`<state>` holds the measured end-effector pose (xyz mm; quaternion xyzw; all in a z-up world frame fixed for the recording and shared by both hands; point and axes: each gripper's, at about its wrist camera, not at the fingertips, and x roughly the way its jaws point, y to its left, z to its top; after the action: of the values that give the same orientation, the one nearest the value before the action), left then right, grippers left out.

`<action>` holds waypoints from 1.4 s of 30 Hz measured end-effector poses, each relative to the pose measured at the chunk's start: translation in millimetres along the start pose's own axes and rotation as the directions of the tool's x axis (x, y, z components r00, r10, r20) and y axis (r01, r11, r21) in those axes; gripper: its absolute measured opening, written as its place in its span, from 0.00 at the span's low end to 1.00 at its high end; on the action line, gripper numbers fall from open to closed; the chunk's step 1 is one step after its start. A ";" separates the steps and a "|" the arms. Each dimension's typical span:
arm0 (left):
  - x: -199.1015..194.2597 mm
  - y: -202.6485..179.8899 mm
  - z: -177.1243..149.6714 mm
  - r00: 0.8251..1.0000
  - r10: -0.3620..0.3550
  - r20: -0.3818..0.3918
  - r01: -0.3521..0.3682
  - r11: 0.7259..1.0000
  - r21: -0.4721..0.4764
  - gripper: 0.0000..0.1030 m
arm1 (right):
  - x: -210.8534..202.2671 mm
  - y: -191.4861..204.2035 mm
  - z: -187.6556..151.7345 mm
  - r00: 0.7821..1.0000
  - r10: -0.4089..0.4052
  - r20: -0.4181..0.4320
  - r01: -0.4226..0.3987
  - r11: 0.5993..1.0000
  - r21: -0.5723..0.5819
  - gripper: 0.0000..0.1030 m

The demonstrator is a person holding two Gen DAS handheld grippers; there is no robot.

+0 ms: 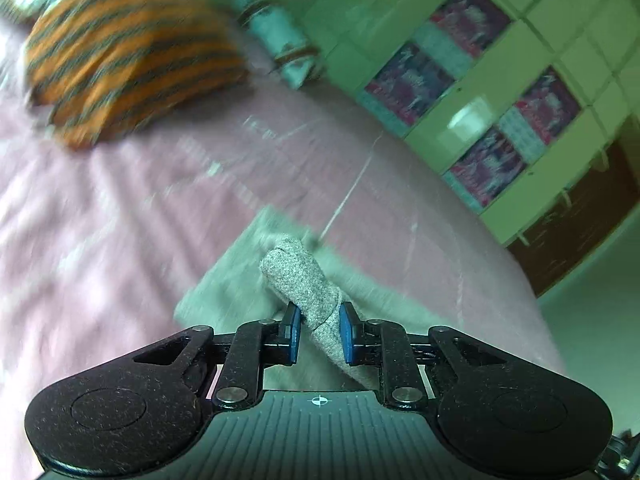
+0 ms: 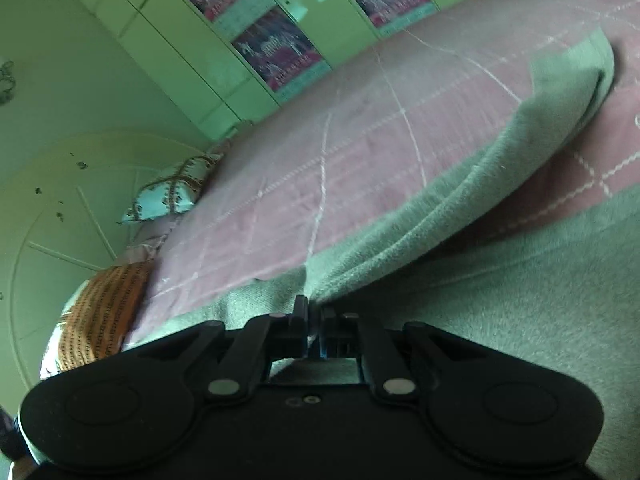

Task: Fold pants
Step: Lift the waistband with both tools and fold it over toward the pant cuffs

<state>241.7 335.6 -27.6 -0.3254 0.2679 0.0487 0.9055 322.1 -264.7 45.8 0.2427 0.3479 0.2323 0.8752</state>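
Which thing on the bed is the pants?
Find the big pink bedspread with the orange striped pillow at its far end. The pants are the fuzzy grey cloth nearest you, pinched in the left gripper and the right gripper.

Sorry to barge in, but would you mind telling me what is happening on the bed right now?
A person is folding grey pants on a pink bedspread, a handheld gripper in each hand. The left gripper is shut on a bunched fold of the fabric, lifted off the bed. The right gripper looks pinched on an edge of the pants, and a raised length of cloth stretches away from it. An orange striped cushion lies at the head of the bed.
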 end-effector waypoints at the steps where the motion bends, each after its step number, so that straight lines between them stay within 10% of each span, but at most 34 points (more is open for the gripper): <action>1: -2.3 -3.4 7.1 1.000 -0.004 0.013 0.003 1.000 0.024 0.20 | -7.3 4.0 0.7 1.000 0.014 0.010 -0.013 1.000 -0.015 0.00; 4: -4.9 4.6 13.8 1.000 0.019 0.016 -0.019 0.999 0.050 0.20 | -28.2 13.1 -11.5 0.998 0.056 0.004 -0.055 0.997 -0.054 0.00; 7: 28.1 40.6 -8.5 0.977 0.138 -0.161 -0.130 0.990 0.061 0.20 | -13.8 8.0 -50.2 0.994 -0.015 -0.107 0.004 0.994 -0.108 0.00; 9: 20.5 53.6 -15.8 0.989 0.081 -0.126 -0.082 0.997 -0.006 0.22 | 2.5 -12.2 -66.7 0.980 -0.046 -0.196 0.042 0.999 -0.027 0.02; 19: 32.2 47.1 -3.0 0.988 0.095 -0.123 -0.099 0.995 -0.026 0.28 | 6.2 -51.6 -38.9 0.991 -0.054 -0.123 0.075 0.982 0.174 0.07; 24: 14.4 36.3 8.7 0.999 0.042 -0.023 -0.041 0.999 0.012 0.23 | -24.1 -29.3 -38.2 0.999 0.014 -0.034 -0.012 0.998 0.057 0.00; 28: 34.5 45.6 -13.1 0.982 0.119 -0.149 -0.107 0.990 0.086 0.24 | -29.9 -35.5 -50.0 0.997 -0.022 -0.068 0.022 1.000 0.006 0.00; 42: 21.4 36.8 -1.0 0.989 0.131 -0.067 -0.123 0.987 0.103 0.24 | -29.6 -24.2 -51.7 0.999 -0.003 -0.049 0.001 1.000 -0.022 0.00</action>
<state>249.9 362.0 -60.1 -0.2643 0.3235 0.0811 0.9049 271.3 -286.8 13.2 0.2272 0.3670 0.2411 0.8692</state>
